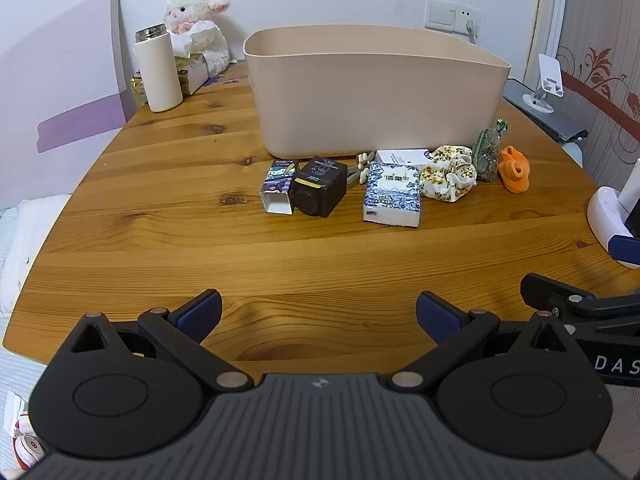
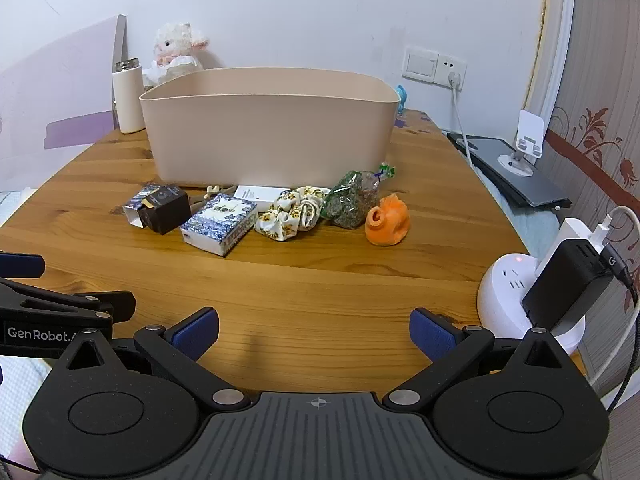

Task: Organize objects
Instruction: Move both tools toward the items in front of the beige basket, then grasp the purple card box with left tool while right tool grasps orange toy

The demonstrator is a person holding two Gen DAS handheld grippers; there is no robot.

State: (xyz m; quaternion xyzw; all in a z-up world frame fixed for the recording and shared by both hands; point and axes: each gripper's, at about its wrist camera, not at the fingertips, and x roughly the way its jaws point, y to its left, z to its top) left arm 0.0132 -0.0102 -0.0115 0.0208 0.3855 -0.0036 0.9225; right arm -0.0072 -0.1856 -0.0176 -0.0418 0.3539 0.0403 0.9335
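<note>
A beige bin point(image 1: 372, 96) point(image 2: 272, 136) stands at the back of the wooden table point(image 1: 240, 260) point(image 2: 320, 288). In front of it lies a row of small items: a cartoon box point(image 1: 278, 186), a black box point(image 1: 320, 190) point(image 2: 166, 210), a blue-patterned tissue pack point(image 1: 392, 196) point(image 2: 220, 224), a white box point(image 1: 402, 157) point(image 2: 260, 193), a floral scrunchie point(image 1: 448, 174) point(image 2: 292, 212), a green packet point(image 1: 486, 156) point(image 2: 352, 200) and an orange toy point(image 1: 514, 168) point(image 2: 388, 220). My left gripper point(image 1: 318, 314) and right gripper point(image 2: 314, 332) are open and empty near the front edge.
A white flask point(image 1: 158, 70) point(image 2: 127, 98) and a plush lamb point(image 1: 198, 24) point(image 2: 176, 52) stand at the back left. A white power hub with a black charger point(image 2: 552, 292) point(image 1: 612, 216) sits at the right edge. A phone stand point(image 2: 524, 140) rests on a dark tablet.
</note>
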